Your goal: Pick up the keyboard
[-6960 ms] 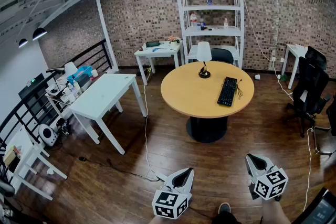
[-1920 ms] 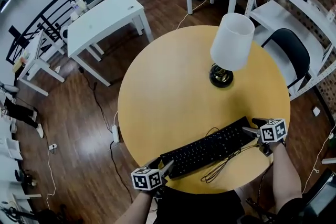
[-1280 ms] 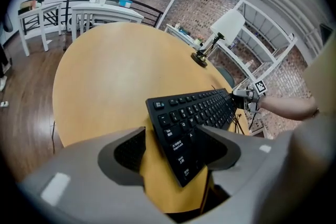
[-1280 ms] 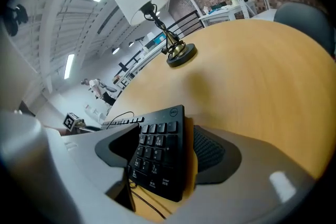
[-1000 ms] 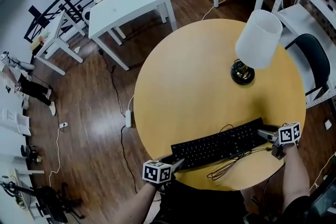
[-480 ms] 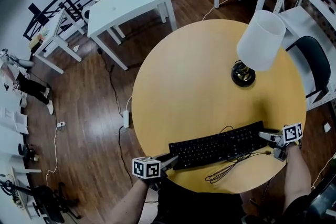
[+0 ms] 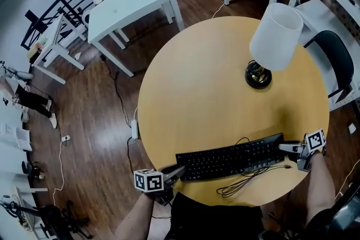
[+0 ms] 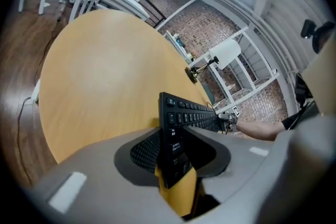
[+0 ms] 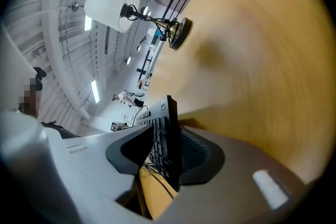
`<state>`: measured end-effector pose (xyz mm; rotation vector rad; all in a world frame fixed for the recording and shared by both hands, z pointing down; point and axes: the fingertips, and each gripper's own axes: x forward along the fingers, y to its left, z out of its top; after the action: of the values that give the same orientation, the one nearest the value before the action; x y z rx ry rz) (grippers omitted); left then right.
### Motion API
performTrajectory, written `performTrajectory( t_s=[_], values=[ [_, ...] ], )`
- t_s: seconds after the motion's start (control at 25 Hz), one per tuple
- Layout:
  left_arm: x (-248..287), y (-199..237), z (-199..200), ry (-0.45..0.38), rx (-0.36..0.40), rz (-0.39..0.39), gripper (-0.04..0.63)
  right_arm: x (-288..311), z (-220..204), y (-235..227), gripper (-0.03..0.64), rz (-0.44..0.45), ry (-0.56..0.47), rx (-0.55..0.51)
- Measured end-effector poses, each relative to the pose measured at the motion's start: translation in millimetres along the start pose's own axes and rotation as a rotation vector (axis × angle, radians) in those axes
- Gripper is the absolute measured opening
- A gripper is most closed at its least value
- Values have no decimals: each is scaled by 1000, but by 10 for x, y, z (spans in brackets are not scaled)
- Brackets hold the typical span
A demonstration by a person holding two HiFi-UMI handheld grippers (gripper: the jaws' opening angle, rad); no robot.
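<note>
At the table's (image 7: 208, 93) near edge, the cable (image 7: 243, 185) lies in loose loops just in front of the keyboard (image 7: 230, 157). On a lift it will likely trail and could catch on the rim or drag, tugging the keyboard askew.

The keyboard lies flat along that edge, with a gripper at each short end. The left gripper (image 7: 179, 170) has just been closing its jaws, and they now pinch the left end, which stands between the pads. The right gripper (image 7: 284, 148) has also been closing and grips the right end the same way. Both holds take only a thin strip of the ends, so a shallow bite may let one side slip out. If one hand rises ahead of the other, the long body would probably tilt and twist in the pads. Pulling the hands apart could also work it free.

Further back, the lamp (image 7: 275, 36) stands well clear, though a forward swing might reach it.
</note>
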<state>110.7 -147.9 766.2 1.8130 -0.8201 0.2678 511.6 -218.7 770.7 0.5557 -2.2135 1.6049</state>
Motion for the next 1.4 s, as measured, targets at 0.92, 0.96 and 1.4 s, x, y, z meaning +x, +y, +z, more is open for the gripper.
performTrajectory(
  t_s=[0.92,0.96,1.4],
  values=[
    [-968,-541,1404,-152,243,-147,132,-422,467,2144,97,-64,-432,-193],
    [-994,-541,1440,-153,253,-158,133,-427,453,2228,97,-72,-445,-194],
    [-1265,-643,1673,-149,348,-250,135,-482,213,2909,98,-141,-581,-176]
  ],
)
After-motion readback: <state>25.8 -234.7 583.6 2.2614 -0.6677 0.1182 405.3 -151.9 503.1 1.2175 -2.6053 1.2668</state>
